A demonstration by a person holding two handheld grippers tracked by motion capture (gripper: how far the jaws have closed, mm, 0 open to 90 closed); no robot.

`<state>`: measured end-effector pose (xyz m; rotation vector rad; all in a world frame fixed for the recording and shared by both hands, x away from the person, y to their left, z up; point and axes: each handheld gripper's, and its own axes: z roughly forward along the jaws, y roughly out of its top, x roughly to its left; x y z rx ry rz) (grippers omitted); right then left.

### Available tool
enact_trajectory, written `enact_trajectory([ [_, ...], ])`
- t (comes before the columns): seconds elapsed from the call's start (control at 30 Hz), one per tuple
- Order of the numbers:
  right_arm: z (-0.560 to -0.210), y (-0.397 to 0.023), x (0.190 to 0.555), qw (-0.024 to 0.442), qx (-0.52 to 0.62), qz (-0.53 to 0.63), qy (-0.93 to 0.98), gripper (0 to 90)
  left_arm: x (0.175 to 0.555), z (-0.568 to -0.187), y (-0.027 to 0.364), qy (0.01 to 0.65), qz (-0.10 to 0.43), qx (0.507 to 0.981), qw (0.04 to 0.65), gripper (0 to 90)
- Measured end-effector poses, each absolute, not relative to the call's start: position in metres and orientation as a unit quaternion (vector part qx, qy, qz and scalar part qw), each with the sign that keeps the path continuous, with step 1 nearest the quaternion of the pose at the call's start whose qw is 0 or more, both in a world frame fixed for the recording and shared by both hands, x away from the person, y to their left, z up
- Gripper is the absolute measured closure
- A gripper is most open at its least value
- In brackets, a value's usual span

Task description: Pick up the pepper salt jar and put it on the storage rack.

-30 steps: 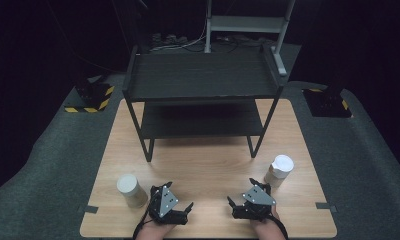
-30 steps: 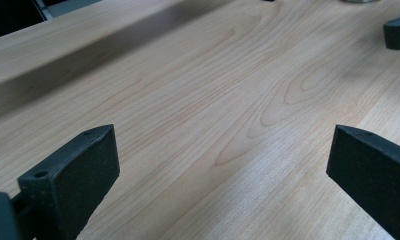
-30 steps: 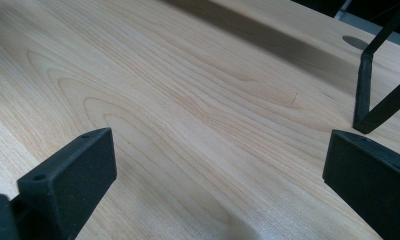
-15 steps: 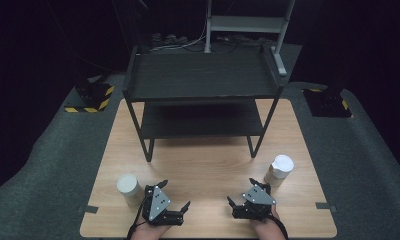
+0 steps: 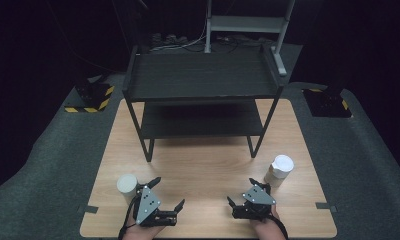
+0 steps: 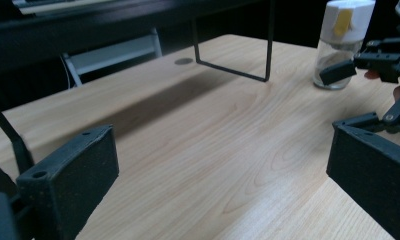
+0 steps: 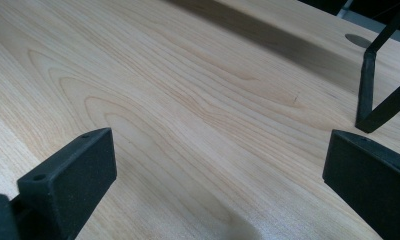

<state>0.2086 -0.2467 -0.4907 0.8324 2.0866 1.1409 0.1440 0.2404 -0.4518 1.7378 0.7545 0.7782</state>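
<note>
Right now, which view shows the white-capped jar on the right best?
The left gripper view: the white-capped jar stands close, with clear glass body and yellow tab plain. The high view gives its lid top and place on the table; the right gripper view faces bare wood.

White-cap jar (image 5: 279, 170), black shelf (image 5: 203, 80), lt wood table (image 5: 208, 165).

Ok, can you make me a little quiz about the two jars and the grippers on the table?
1. True or false: the left gripper is holding a jar.
2. Which jar is nearer the right gripper: A) the jar with the white lid, or B) the jar by the table's left edge?
3. Fill in: both jars stand on the wooden ____, in front of the black shelf.

Key: 1 false, both grippers are open and empty. 2 A. 3 table.
</note>
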Motion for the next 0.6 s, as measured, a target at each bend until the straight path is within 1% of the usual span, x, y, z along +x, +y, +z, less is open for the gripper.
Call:
enact_trajectory([
  [0.3,-0.49,-0.246,0.209,0.307,0.312,0.429,0.79,0.0,0.135,-0.445,0.251,0.317,0.342,0.715,0.521,0.4],
  [0.6,-0.49,-0.246,0.209,0.305,0.314,0.429,0.79,0.0,0.127,-0.441,0.265,0.334,0.362,0.695,0.523,0.4],
])
